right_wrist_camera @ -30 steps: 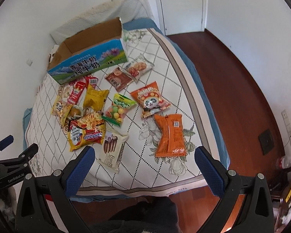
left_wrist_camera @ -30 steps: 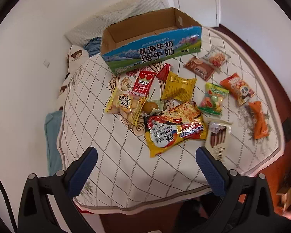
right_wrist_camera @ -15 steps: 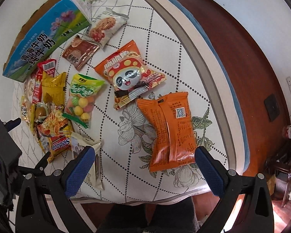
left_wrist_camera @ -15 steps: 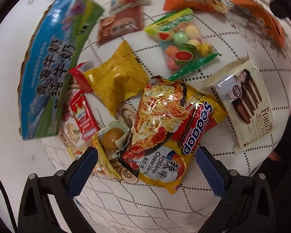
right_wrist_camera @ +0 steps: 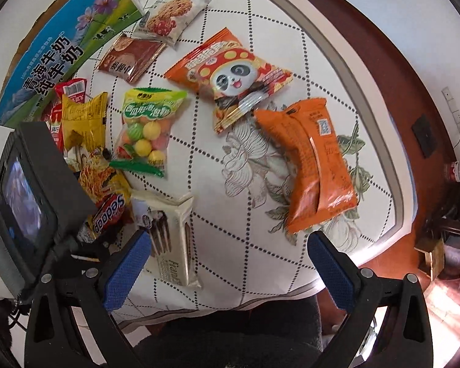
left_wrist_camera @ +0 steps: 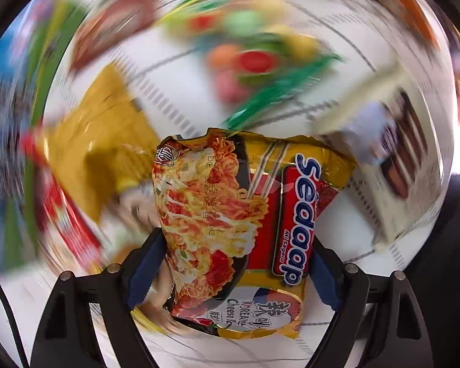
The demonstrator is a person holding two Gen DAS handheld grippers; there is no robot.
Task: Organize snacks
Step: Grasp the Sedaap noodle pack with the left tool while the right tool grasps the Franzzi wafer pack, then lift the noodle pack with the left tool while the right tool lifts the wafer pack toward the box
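The Sedaap noodle packet point(left_wrist_camera: 230, 214) stands sharp between the blue pads of my left gripper point(left_wrist_camera: 234, 263), whose jaws are closing and press on both its sides; everything around it is blurred. In the right wrist view the same noodle packet point(right_wrist_camera: 104, 190) lies under the left gripper's body point(right_wrist_camera: 30, 202). My right gripper point(right_wrist_camera: 230, 263) hangs open over the bed with nothing between its fingers. A pale chocolate-stick packet point(right_wrist_camera: 168, 239) lies by its left finger and an orange packet point(right_wrist_camera: 316, 165) just beyond its right finger.
A blue milk carton box point(right_wrist_camera: 61, 52) stands at the back left. Between lie a panda snack bag point(right_wrist_camera: 230, 73), a fruit-candy bag point(right_wrist_camera: 147, 128), a yellow packet point(right_wrist_camera: 82, 116), a brown packet point(right_wrist_camera: 128, 58) and a cookie packet point(right_wrist_camera: 171, 15). The bed's edge point(right_wrist_camera: 368, 98) curves right, above wooden floor.
My left gripper dropped onto the noodle packet, rolled, and its jaws came in around it. My right gripper sank closer to the bed, staying open.
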